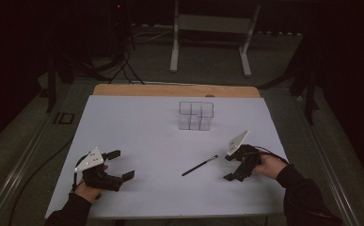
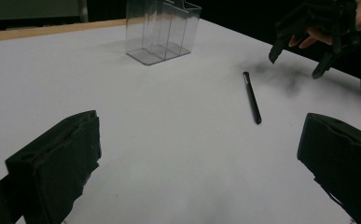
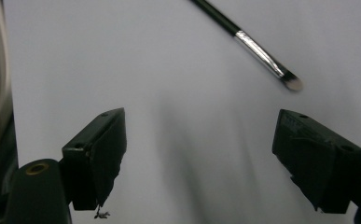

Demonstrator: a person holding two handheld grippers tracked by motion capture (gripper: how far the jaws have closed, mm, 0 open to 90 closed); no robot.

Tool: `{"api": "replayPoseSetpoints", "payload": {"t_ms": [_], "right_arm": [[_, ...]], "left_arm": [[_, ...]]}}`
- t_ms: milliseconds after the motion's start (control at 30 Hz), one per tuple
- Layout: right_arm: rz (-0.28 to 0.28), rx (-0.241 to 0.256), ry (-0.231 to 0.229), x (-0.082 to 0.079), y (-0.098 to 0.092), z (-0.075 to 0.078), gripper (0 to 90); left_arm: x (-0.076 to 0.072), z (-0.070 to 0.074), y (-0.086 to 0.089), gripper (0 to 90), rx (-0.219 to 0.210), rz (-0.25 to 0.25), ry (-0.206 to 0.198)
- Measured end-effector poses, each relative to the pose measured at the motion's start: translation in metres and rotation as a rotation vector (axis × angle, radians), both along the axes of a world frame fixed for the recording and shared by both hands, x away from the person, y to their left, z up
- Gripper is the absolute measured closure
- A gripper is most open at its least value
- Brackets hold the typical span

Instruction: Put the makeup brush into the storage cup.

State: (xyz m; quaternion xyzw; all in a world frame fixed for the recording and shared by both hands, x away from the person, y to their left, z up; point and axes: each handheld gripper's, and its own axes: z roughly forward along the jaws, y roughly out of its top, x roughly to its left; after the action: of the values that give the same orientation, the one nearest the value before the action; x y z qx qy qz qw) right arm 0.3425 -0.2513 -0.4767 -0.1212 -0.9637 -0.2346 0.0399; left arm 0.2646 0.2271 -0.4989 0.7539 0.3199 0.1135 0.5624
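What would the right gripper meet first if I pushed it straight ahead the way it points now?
Probably the brush. The right gripper is open and aimed low across the white sheet, and the brush's bristle end lies just ahead between its jaws' lines, slightly to one side. Depth is unclear.

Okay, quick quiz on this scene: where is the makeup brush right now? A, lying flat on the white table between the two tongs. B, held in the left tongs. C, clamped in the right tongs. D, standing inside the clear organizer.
A: the makeup brush lies flat on the white table, apart from the clear organizer, while both the left tongs and right tongs stand open and empty.
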Motion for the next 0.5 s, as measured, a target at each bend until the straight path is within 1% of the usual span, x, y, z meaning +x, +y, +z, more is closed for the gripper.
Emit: {"api": "replayPoseSetpoints", "payload": {"t_ms": [67,100,167,200,233,300,333,367,400,433,467,500], "right_arm": [[0.036,-0.018,0.012,0.001,0.003,0.001,18.2],[0.064,-0.021,0.010,0.001,0.004,0.002,18.5],[0.103,-0.039,0.027,0.003,0.007,0.004,18.6],[0.103,-0.039,0.027,0.003,0.007,0.004,18.6],[0.145,-0.054,0.029,0.004,0.011,0.006,18.6],[0.180,-0.065,0.018,0.005,0.014,0.007,18.7],[0.195,-0.078,0.018,0.006,0.016,0.008,18.7],[0.204,-0.089,0.022,0.007,0.017,0.008,18.9],[0.204,-0.089,0.022,0.007,0.017,0.008,18.9],[0.223,-0.097,0.016,0.008,0.019,0.009,18.9],[0.253,-0.121,0.018,0.009,0.022,0.010,18.9],[0.265,-0.134,0.014,0.010,0.023,0.010,18.9]], "left_arm": [[0.000,0.000,0.000,0.8,0.002,0.000,0.000],[0.000,0.000,0.000,0.8,0.001,-0.001,0.002],[0.000,0.000,0.000,0.8,0.003,-0.001,0.002],[0.000,0.000,0.000,0.8,0.003,-0.001,0.002],[0.000,0.000,0.000,0.8,0.001,-0.002,0.003],[0.000,0.000,0.000,0.8,0.002,-0.001,0.004],[0.000,0.000,0.000,0.8,0.003,-0.001,0.005],[0.000,0.000,0.000,0.8,0.003,-0.001,0.004],[0.000,0.000,0.000,0.8,0.003,-0.001,0.004],[0.000,0.000,0.000,0.8,0.002,-0.002,0.005],[0.000,0.000,0.000,0.8,0.003,-0.003,0.005],[0.000,0.000,0.000,0.8,0.003,-0.004,0.006]]}}
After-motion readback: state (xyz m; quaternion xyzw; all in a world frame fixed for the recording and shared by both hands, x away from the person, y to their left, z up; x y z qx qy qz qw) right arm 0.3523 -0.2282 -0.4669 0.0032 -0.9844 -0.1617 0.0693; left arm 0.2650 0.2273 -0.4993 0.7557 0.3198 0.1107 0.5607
